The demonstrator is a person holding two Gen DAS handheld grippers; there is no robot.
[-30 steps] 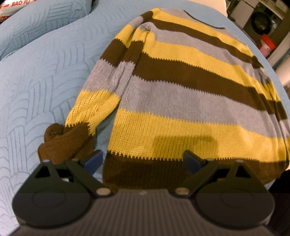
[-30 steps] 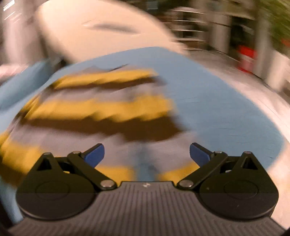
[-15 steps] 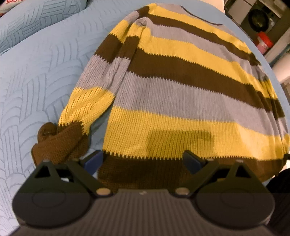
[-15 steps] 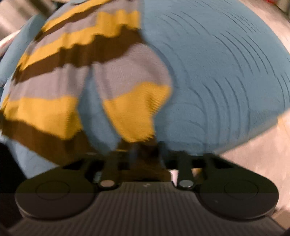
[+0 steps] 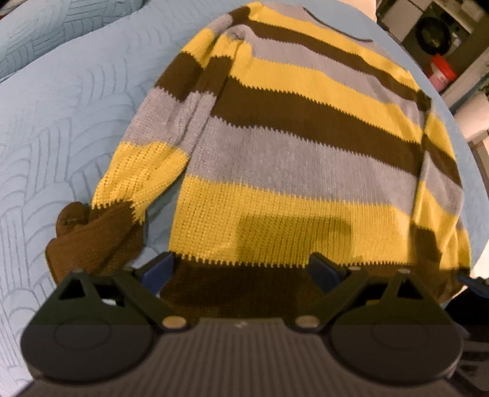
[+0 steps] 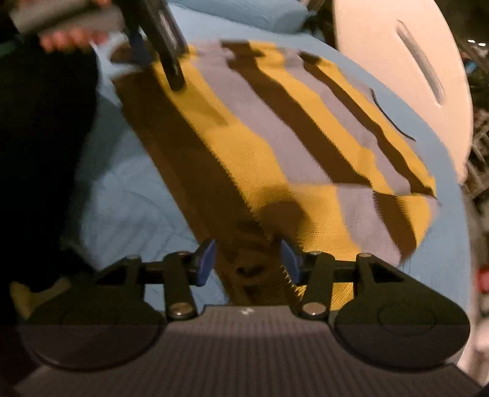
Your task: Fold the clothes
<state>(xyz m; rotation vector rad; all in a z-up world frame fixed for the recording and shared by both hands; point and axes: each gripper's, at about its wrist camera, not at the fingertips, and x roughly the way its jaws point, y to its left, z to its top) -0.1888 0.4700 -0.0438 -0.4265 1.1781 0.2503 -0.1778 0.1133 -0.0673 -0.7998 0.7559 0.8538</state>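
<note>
A knitted sweater [image 5: 290, 158] with yellow, grey and brown stripes lies flat on the light blue bed cover [image 5: 61, 122]. Its left sleeve runs down beside the body and ends in a bunched brown cuff [image 5: 88, 238]. My left gripper [image 5: 241, 270] hovers open over the brown hem, holding nothing. In the right wrist view the sweater [image 6: 269, 146] lies diagonally, with its right sleeve [image 6: 382, 213] folded in over the body. My right gripper [image 6: 247, 262] stands just above that sleeve's brown cuff [image 6: 249, 270]; its jaws are opening and the pads stand off the cuff. The left gripper [image 6: 156, 61] shows at the top left.
A white bed board [image 6: 397, 76] stands beyond the sweater's collar. A blue pillow [image 5: 45, 27] lies at the far left. A washing machine [image 5: 434, 33] and a red bucket [image 5: 441, 73] stand off the bed. The person's dark clothing [image 6: 45, 152] fills the left of the right wrist view.
My right gripper shut on the right sleeve's brown cuff, swung it in over the sweater's body while rolling, and now its jaws have parted. The left gripper has stayed put and open.
</note>
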